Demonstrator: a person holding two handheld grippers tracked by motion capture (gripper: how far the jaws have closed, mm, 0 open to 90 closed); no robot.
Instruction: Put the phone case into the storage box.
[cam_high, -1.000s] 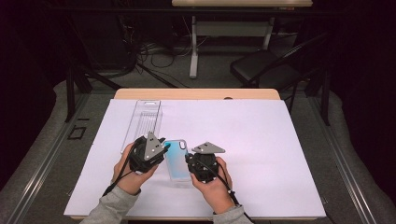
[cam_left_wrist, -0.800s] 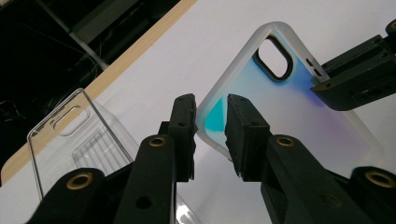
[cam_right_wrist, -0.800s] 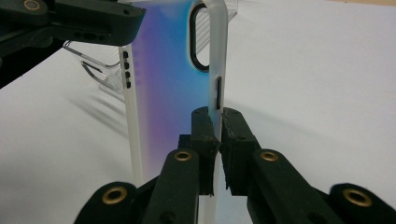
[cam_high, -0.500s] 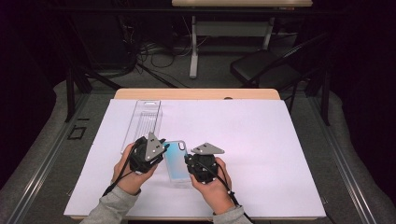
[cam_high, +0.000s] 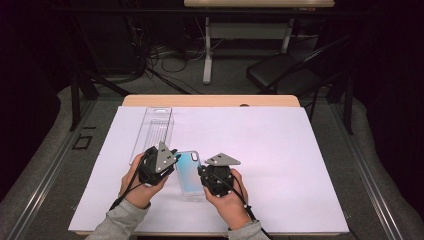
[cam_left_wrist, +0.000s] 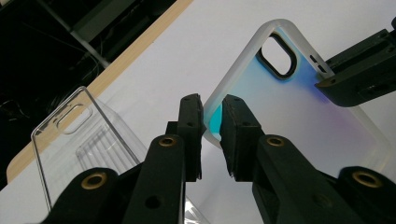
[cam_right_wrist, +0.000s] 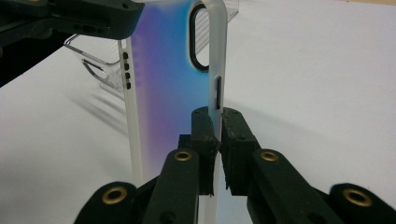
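Note:
A phone case (cam_high: 189, 172) with a blue-to-purple back and a frosted rim is held between both grippers, just above the white sheet. My left gripper (cam_high: 175, 165) pinches its left long edge. In the left gripper view the rim of the case (cam_left_wrist: 299, 107) sits between the jaws of my left gripper (cam_left_wrist: 212, 116), which have just been closing onto it. My right gripper (cam_high: 202, 176) grips the opposite long edge. In the right gripper view the case (cam_right_wrist: 173, 70) stands on edge, its side rim clamped by my right gripper (cam_right_wrist: 215, 123).
A clear plastic tray (cam_high: 152, 132) lies on the white sheet (cam_high: 280, 165) behind my left gripper, also seen as the tray (cam_left_wrist: 79, 135) close beside the left jaws. A dark chair (cam_high: 280, 75) and cables stand on the floor beyond the table's far edge.

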